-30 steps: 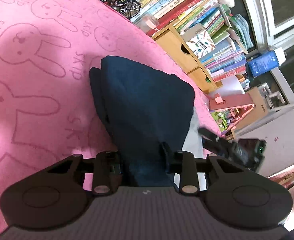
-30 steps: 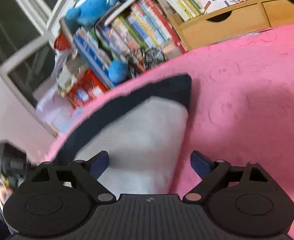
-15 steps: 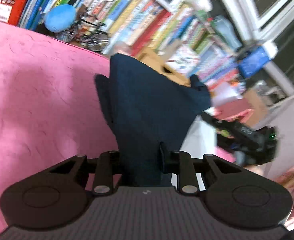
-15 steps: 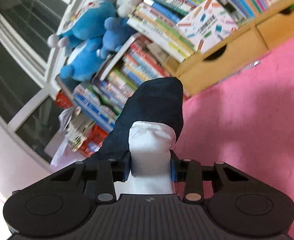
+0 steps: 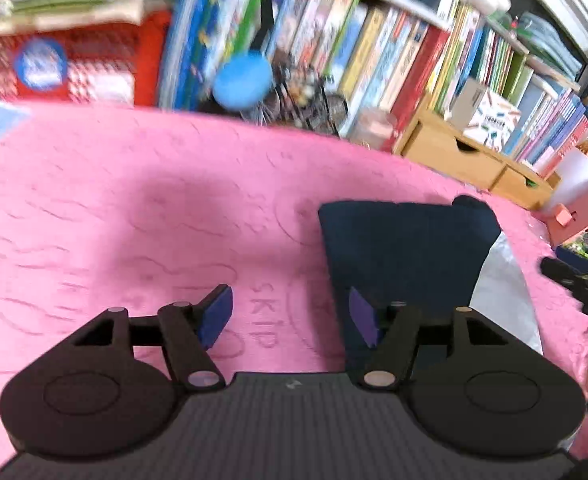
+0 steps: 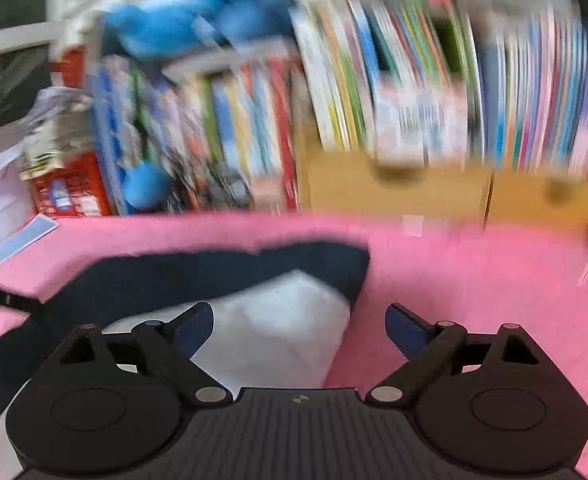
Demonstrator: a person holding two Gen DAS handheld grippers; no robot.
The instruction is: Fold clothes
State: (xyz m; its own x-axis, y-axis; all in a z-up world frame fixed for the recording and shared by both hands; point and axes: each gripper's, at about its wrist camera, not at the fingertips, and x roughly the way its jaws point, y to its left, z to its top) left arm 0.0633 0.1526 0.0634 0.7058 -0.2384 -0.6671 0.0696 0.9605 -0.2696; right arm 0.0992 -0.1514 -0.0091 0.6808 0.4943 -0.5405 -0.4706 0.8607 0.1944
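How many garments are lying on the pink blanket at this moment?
1: a navy and white garment, folded on the pink blanket, right of the open left tongs and under the open right tongs. Anything beneath its folds is hidden.

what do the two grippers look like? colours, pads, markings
Both look alike: the left gripper and right gripper have a black ribbed body, two round black side housings, black linkage arms with silver pivot pins and blue finger pads. A small pale logo marks the body.
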